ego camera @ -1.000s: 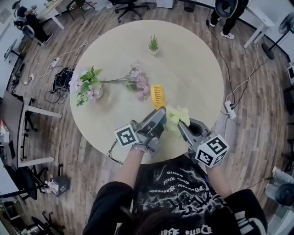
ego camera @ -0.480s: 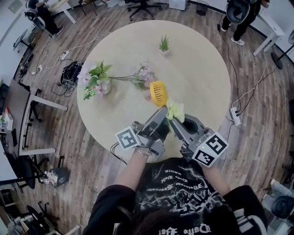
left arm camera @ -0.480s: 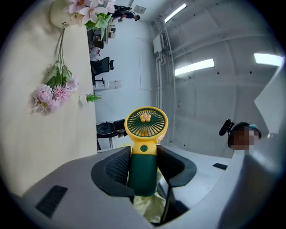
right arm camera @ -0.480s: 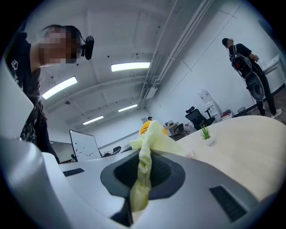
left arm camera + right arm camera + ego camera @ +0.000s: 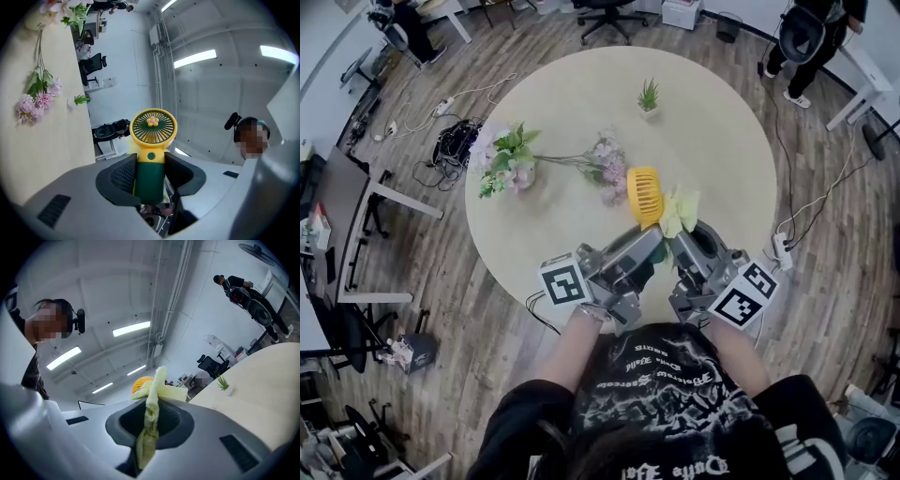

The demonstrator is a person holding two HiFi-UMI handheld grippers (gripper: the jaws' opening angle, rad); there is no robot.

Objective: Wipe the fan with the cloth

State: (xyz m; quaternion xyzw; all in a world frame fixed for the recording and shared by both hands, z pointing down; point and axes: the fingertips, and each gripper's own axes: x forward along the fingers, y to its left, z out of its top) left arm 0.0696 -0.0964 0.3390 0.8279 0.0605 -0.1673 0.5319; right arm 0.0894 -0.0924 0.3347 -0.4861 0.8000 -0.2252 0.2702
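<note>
A small hand fan with a yellow grille head (image 5: 153, 127) and a green handle (image 5: 150, 176) stands upright between the jaws of my left gripper (image 5: 151, 169), which is shut on the handle. In the head view the fan (image 5: 645, 195) is held above the table's near edge by the left gripper (image 5: 647, 242). A pale yellow-green cloth (image 5: 151, 413) is pinched in my right gripper (image 5: 149, 422), its loose end flopping forward. The cloth (image 5: 680, 213) sits just right of the fan's head, above the right gripper (image 5: 682, 244). Whether cloth and fan touch I cannot tell.
The round beige table (image 5: 581, 103) carries a spray of artificial flowers (image 5: 511, 155), pink blooms (image 5: 609, 173) and a small potted plant (image 5: 649, 96). A power strip (image 5: 784, 247) and cables lie on the wooden floor. Other people and office chairs stand at the far edges.
Both grippers have risen with what they hold. The cloth has come up from below the fan's head to beside it on the right.
</note>
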